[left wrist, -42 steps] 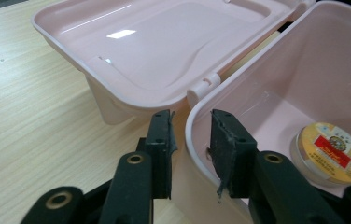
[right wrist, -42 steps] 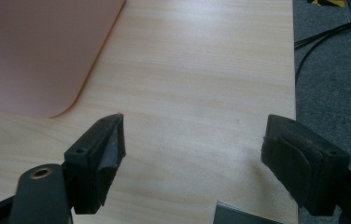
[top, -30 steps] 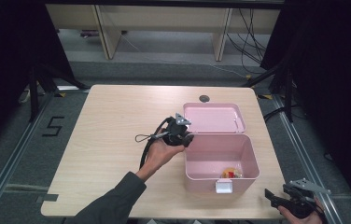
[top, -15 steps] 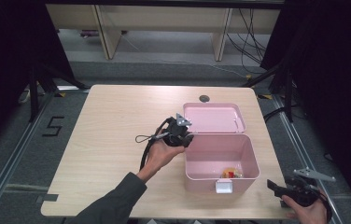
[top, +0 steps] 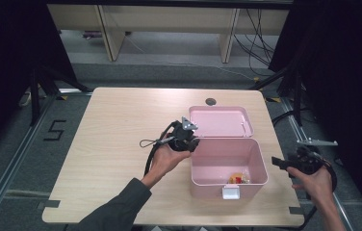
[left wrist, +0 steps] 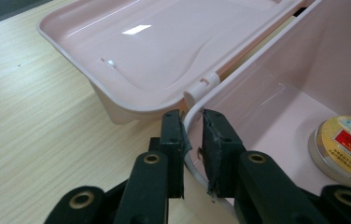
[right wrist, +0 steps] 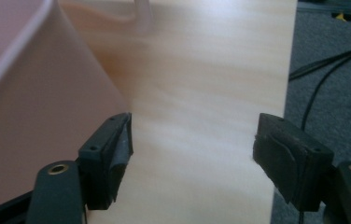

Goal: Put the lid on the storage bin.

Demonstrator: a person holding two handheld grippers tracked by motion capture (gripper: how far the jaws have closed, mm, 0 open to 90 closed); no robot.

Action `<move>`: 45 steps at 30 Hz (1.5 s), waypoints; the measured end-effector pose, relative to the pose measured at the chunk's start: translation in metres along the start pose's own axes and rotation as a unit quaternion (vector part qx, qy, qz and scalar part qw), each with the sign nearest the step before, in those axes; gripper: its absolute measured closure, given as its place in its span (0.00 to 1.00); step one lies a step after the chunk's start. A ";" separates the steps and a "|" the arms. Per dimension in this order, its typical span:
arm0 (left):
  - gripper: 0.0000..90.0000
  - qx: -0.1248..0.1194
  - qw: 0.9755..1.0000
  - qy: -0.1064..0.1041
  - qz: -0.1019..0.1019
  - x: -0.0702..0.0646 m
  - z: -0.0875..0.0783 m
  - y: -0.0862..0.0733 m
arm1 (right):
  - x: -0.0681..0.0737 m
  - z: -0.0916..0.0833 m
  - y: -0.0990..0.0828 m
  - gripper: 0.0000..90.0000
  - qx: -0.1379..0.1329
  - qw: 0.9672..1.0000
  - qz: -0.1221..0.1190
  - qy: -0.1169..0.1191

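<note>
The worktop (top: 111,144) is pale wood-grain laminate, rectangular with rounded corners, matte and smooth. On its left half the person's left forearm, in a dark sleeve, reaches up from the lower edge; the left hand (top: 165,159) cradles the left claw (top: 192,143) from below, wrist bent back, a black cable looping off toward the person. In the left gripper view its two black jaws stand nearly together, pinching the thin rounded rim of the pink box (top: 227,166) at the rear left corner, one jaw outside the wall and one inside, just below the white hinge knuckle (left wrist: 201,86).

The box is glossy pastel-pink plastic, rectangular with softened corners and walls that taper downward. Its lid (top: 220,121) lies swung fully back, flat and shallow, the inner face catching a light reflection. A white latch (top: 230,192) sits on the front wall. On the box floor lies a round flat tin (left wrist: 346,144) with a gold rim and a red-and-yellow printed label.

Right of the box, off the worktop's edge, the right hand (top: 316,180) holds the right claw (top: 277,162) pointing left toward the box's side wall. Its jaws are spread wide with nothing between them; that view is blurred, so its contact with the box is probably none.
</note>
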State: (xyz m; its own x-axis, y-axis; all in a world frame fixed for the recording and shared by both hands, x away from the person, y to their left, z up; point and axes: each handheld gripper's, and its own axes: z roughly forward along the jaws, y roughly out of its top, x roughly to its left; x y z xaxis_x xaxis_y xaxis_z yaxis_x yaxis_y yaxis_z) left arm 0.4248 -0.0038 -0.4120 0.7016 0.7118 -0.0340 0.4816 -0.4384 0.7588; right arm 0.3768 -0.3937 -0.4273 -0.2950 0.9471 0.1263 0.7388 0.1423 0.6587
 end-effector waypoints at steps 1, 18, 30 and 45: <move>0.87 0.000 1.000 0.000 0.001 0.000 0.000 0.000 | 0.004 0.001 0.007 0.34 -0.001 1.000 0.018 0.003; 0.87 -0.003 1.000 0.001 -0.003 0.000 0.000 -0.001 | 0.011 0.023 0.102 0.52 0.005 1.000 -0.028 0.006; 0.87 -0.005 1.000 0.000 -0.004 0.000 0.000 -0.001 | 0.023 0.049 0.135 0.60 0.047 0.999 -0.021 -0.007; 0.87 -0.008 1.000 0.001 0.000 0.001 0.000 -0.002 | 0.034 0.083 0.157 0.74 0.075 0.997 -0.010 -0.018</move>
State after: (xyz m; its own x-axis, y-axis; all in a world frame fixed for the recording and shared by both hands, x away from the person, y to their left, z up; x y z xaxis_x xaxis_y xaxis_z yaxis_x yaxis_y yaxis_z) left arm 0.4244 -0.0027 -0.4132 0.7005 0.7129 -0.0321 0.4723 -0.4295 0.7697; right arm 0.5330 -0.3156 -0.3814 -0.2901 0.9532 0.0852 0.8165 0.2001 0.5416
